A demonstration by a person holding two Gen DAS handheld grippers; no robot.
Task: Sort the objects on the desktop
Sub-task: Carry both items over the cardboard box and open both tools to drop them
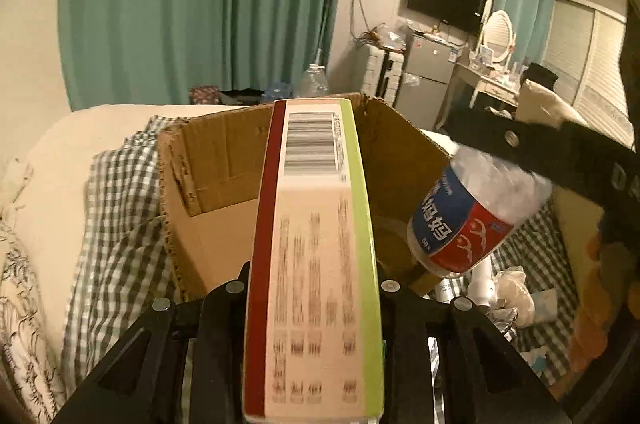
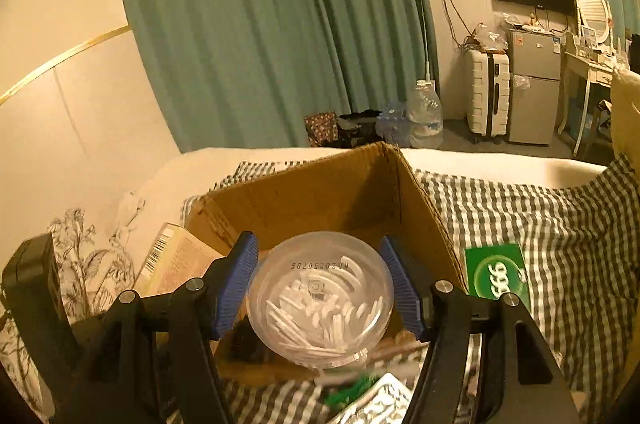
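Cardboard box (image 2: 344, 196): brown corrugated carton, open at the top, flaps torn and ragged; it sits on the checked cloth (image 2: 532, 224) spread over the bed.
Box contents: mostly hidden behind the held things; from the right wrist view a dark small item lies on the floor of the box under the jar, too blurred to name.
Left gripper (image 1: 314, 288): its two black fingers are clamped on a long flat carton (image 1: 316, 224), which stands between them and reaches forward over the near wall of the cardboard box.
Long flat carton: pale face with columns of print and a barcode near the far end, a dark red stripe along one edge, a lime green stripe along the other.
Right gripper (image 2: 320, 288): blue ribbed pads press both sides of a clear round jar (image 2: 320, 300), held above the open box.
Jar contents: many white cotton swabs, seen through the transparent base; a printed code runs across that base.
Jar label: in the left wrist view the jar (image 1: 476, 212) shows a blue and red band with white characters.
Green packet (image 2: 496, 274): flat, marked 999, lies on the checked cloth just beside the box's right wall.
Foil blister sheet (image 2: 380, 400): on the cloth at the bottom edge, near the gripper.
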